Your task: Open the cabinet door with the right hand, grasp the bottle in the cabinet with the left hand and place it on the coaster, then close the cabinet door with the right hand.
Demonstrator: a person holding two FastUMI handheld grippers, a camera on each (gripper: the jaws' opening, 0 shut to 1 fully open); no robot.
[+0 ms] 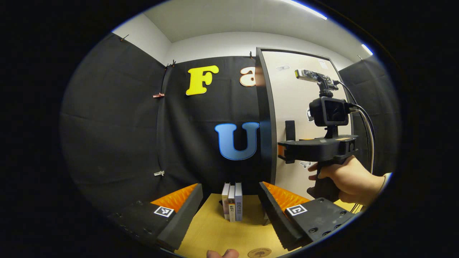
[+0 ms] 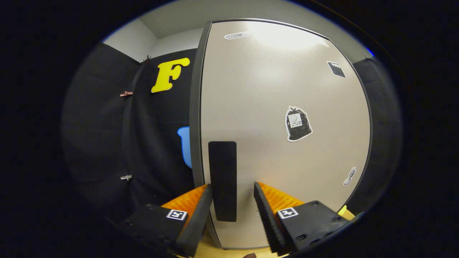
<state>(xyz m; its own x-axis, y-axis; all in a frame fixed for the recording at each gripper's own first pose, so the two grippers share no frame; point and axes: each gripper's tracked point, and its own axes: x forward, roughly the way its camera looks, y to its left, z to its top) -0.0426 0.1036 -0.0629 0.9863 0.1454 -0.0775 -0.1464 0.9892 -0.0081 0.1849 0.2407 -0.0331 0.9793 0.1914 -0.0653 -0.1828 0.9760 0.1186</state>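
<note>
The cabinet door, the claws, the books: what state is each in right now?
Cabinet door: shut.
Door handle: upright, between the right claw's open fingers, not gripped.
Right claw: open, at the handle.
Left claw: open, holding nothing.
Books: standing upright on the table.
Coaster: lying flat, nothing on it.

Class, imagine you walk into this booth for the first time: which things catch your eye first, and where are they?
The tall pale cabinet door dominates the right gripper view, with its dark upright handle standing between the open fingers of the right gripper. In the left gripper view, a row of books stands on the wooden table ahead of the open left gripper, with a round coaster nearer.
</note>
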